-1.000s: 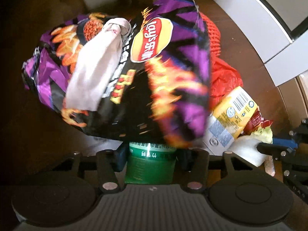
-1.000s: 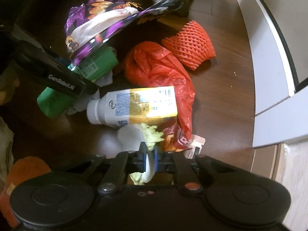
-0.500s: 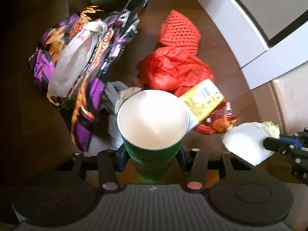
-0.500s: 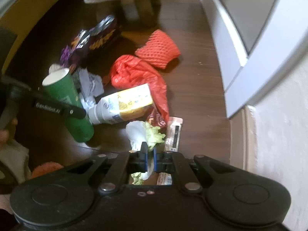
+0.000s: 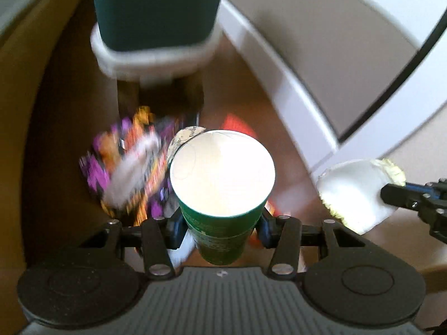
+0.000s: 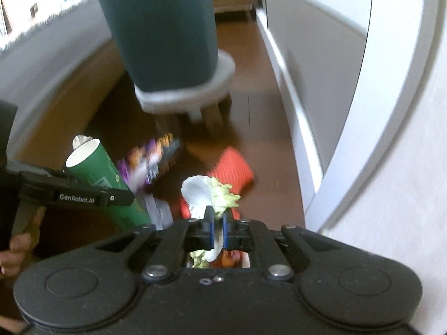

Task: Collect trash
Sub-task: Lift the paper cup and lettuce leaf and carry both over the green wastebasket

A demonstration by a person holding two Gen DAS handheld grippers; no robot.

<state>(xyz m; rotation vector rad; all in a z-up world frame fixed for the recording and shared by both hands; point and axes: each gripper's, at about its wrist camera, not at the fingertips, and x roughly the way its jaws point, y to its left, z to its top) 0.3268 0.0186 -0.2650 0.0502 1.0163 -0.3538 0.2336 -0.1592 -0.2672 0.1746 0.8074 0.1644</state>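
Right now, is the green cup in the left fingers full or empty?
Empty as far as can be seen. The left wrist view looks into the green cup and shows only its bare white inside; glare hides the very bottom.

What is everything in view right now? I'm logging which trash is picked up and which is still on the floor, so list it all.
Paper cup: one, green with white inside, gripped upright in the left gripper.
Cabbage leaf: one, white and pale green, pinched in the right gripper.
Chip bag: one, purple and orange, on the floor, blurred.
Foam net: one, orange-red, on the floor.
Dark bin: one, dark teal, standing on the stool.
Stool: one, pale grey top, on the brown floor.
Left gripper: one, black, closed on the cup.
Right gripper: one, black with blue pads, shut on the leaf.
Person's hand: one, at the left edge of the right wrist view.
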